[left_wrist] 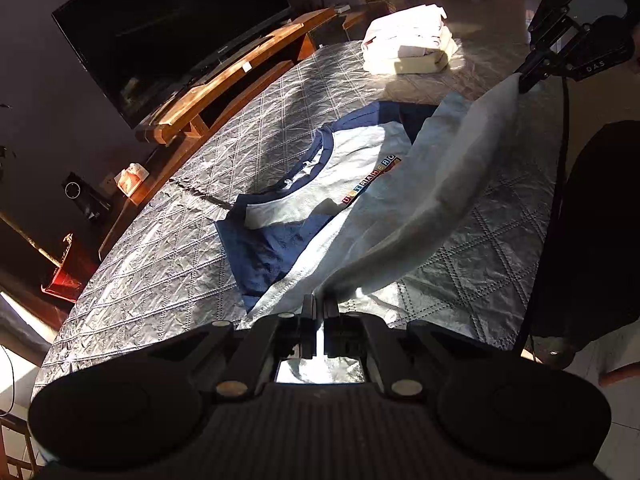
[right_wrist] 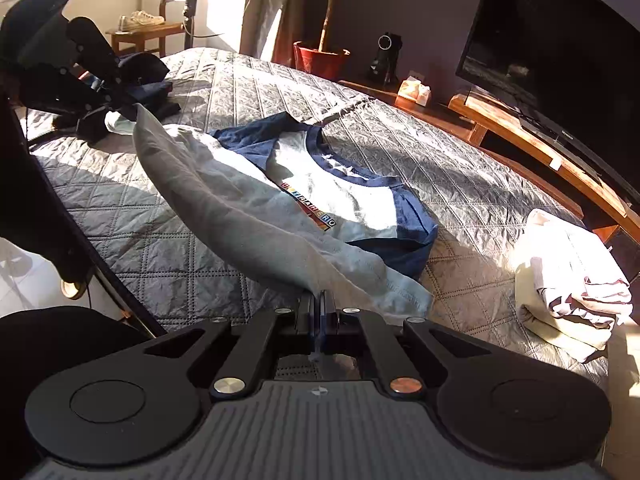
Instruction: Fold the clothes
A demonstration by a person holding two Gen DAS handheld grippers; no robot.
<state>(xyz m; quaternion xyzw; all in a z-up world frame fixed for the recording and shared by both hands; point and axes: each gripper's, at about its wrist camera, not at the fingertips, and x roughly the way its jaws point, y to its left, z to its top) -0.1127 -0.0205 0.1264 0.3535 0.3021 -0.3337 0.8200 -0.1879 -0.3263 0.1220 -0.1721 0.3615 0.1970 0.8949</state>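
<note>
2 grippers (left_wrist: 320, 308) (right_wrist: 320, 304) pinch 1 shirt (left_wrist: 360, 184); perhaps 3 folded.

Probably a home bedroom: quilted bed (right_wrist: 460, 184), television (right_wrist: 560, 40), potted plant (right_wrist: 320, 56).

- Grey T-shirt (left_wrist: 360, 184) with navy sleeves and collar — front up on the bed, coloured chest lettering showing.
- Its hem edge — lifted, folding over the body.
</note>
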